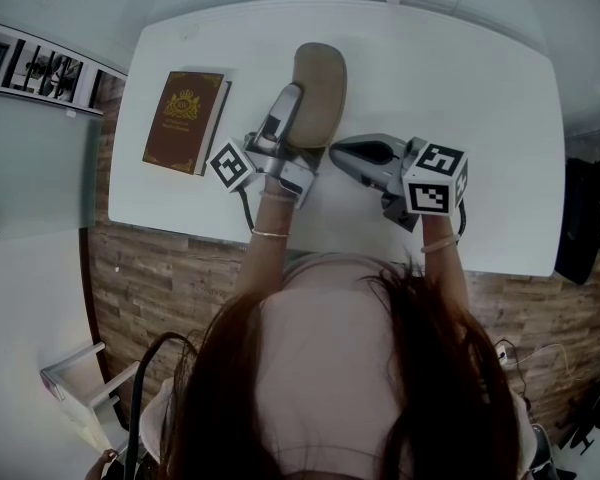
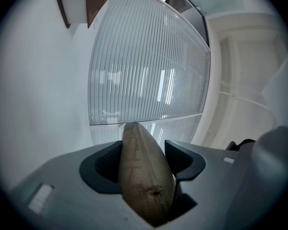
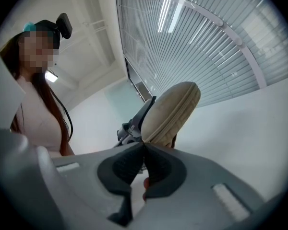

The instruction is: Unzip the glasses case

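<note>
Book (image 1: 185,121) with a brown cover and gilt emblem lies at the far left of the white surface (image 1: 460,88), well apart from the work and playing no part in it.

Next comes the left claw (image 1: 292,96), set wide and clamped across the body of the tan glasses case (image 1: 318,93). Seen from the left gripper view, the case fills the gap from one pad to the other, its stitched seam facing the camera. It is held slanting, the far end raised off the surface. That grip looks meant as an anchor, so that a tug on the zip would open the case rather than drag it along.

To the right, the right claw (image 1: 335,151) comes in at the case's near end. Its jaws are pressed together with no gap, and a small reddish-brown tab shows between them, which I take for the zip pull (image 3: 144,183). A thin pinch suits so small a piece. The case looks closed all along, so the unzipping is not yet begun.
</note>
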